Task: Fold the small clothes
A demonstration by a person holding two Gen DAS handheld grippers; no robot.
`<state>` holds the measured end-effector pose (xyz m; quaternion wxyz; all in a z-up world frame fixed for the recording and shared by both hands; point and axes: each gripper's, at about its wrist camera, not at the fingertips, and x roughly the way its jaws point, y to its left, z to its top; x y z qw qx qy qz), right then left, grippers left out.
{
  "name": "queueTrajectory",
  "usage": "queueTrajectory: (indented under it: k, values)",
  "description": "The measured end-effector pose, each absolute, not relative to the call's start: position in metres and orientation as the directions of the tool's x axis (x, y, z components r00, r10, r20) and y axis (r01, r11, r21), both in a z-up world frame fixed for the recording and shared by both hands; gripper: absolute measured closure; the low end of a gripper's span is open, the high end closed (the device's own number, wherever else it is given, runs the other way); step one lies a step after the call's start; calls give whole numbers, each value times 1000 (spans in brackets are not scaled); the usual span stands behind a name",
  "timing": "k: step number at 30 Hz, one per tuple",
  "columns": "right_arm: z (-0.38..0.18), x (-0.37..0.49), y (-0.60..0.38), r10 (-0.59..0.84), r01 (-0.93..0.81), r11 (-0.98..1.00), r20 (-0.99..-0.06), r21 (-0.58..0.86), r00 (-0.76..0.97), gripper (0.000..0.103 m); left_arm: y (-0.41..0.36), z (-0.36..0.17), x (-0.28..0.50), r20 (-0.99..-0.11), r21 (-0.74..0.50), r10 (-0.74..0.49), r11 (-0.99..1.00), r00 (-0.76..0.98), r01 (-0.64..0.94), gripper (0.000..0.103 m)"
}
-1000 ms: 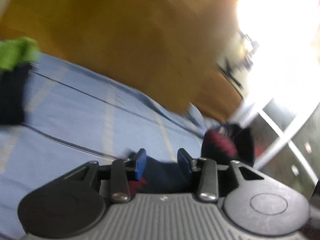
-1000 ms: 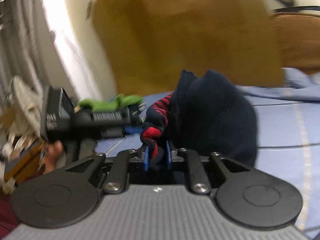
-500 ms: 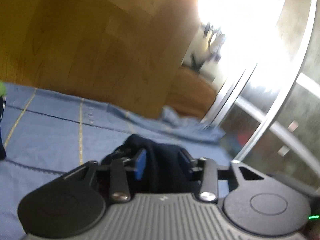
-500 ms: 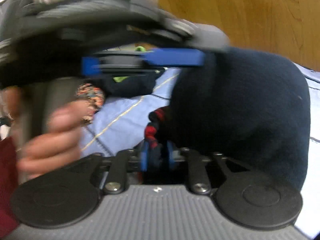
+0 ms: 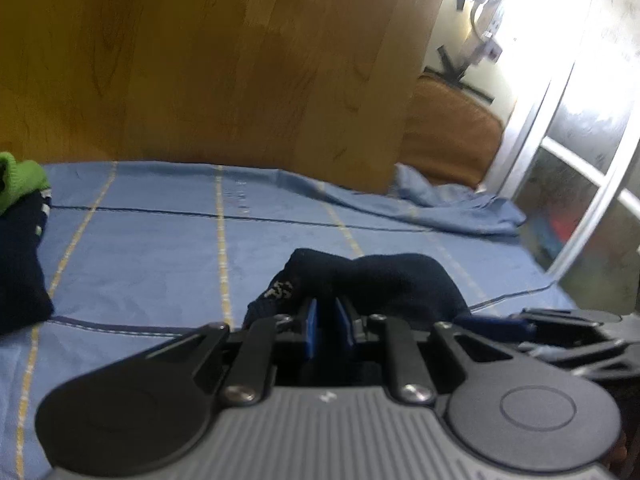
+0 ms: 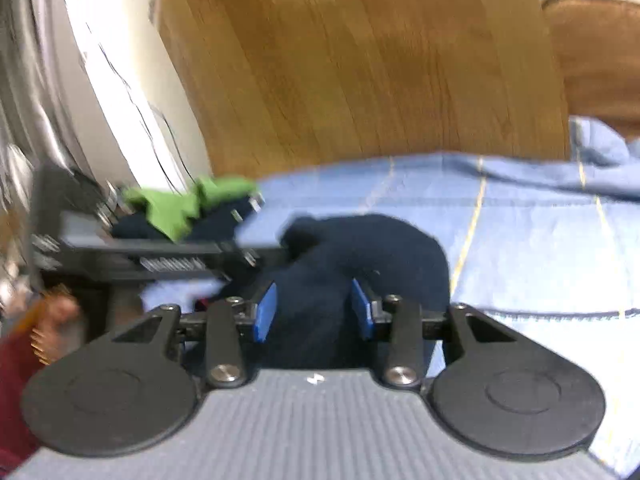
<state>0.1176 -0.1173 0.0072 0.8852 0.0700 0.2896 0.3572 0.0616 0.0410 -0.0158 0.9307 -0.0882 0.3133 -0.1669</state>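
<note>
Blue bedding point(image 5: 160, 248) with thin yellow and dark stripes spreads below a wooden headboard point(image 5: 240, 72), and on it, mid-frame, sits the dark navy sock point(image 5: 384, 280), bunched into a soft mound. From the left wrist view the left gripper point(image 5: 327, 322) has just been closing, and its blue pads stand nearly together with a fold of the sock's near edge pinched between them; a speckled patch of the knit shows just left of the pads. In the right wrist view the same sock point(image 6: 360, 256) lies between the right gripper point(image 6: 314, 312) fingers, whose jaws have just been opening; the blue pads stand apart on either side of the fabric, released rather than pressing it. Coming in from the left of that view, the other tool reaches the sock's far left end. Further left, beside the wall, a green and navy garment point(image 6: 188, 204) lies in a heap. Behind the bedding on the right sits a brown cushion point(image 5: 452, 128).
</note>
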Motion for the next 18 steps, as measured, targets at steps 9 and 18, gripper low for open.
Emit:
queueTrajectory:
  k: [9, 18]
  values:
    - [4, 108, -111, 653, -601, 751, -438, 272, 618, 58, 51, -11, 65, -565, -314, -380, 920, 732, 235, 88]
    - [-10, 91, -175, 717, -505, 672, -306, 542, 627, 15, 87, 1, 17, -502, -389, -387, 900, 774, 197, 0]
